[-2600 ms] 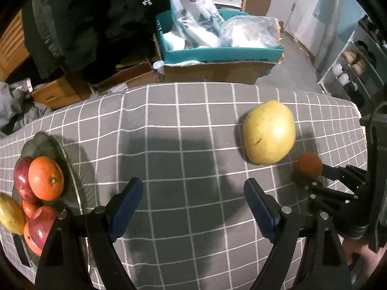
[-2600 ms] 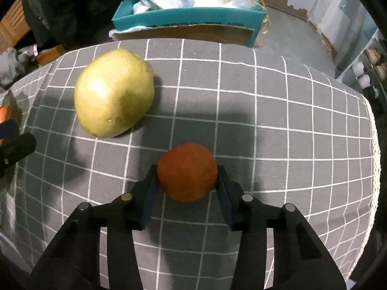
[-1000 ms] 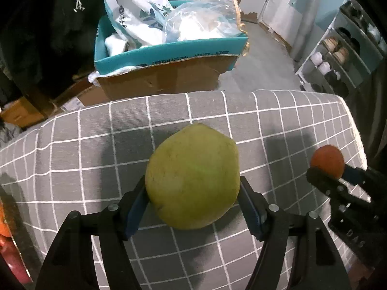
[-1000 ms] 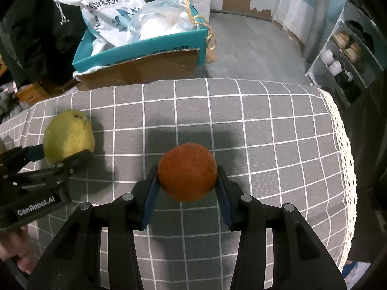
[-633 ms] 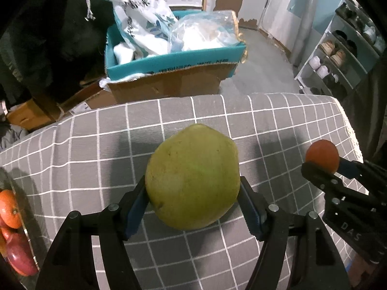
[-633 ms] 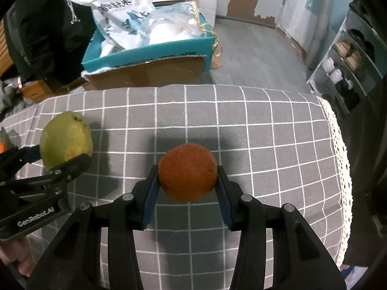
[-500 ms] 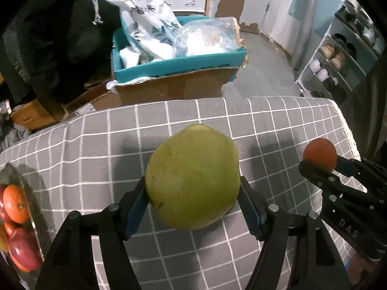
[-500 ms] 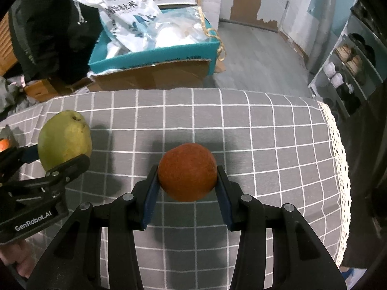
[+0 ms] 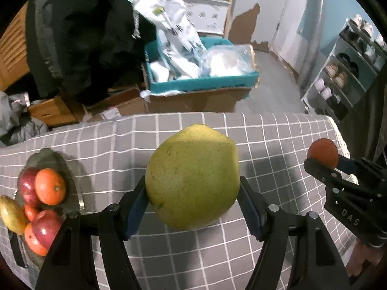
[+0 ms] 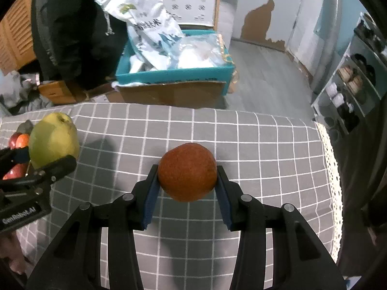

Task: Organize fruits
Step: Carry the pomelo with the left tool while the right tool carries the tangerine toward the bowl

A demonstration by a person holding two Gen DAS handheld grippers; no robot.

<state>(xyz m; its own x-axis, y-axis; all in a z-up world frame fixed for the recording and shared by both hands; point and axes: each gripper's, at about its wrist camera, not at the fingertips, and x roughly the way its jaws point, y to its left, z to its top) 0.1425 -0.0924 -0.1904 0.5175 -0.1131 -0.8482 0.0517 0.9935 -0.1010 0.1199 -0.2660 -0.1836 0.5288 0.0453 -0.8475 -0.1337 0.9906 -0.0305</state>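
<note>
Above grey checked tablecloth (image 9: pixel 278 133), left gripper (image 9: pixel 193 207) clamps big yellow-green pear-shaped fruit (image 9: pixel 193 176), carried clear of cloth. Dark glass plate (image 9: pixel 52 155) lies left and slightly near of it, so left gripper is nearer one. Plate already crowded: orange (image 9: pixel 50 186), red apples (image 9: pixel 44 227), yellow fruit at edge. Right gripper (image 10: pixel 187 188) pinches small rusty-orange round fruit (image 10: pixel 187 171), far right, well apart from plate. Likely next: swing left, find gap.

Fruit plate (image 9: pixel 52 153) cut off by left frame edge; pomelo (image 9: pixel 192 176) hides tablecloth (image 9: pixel 266 130) behind it.
</note>
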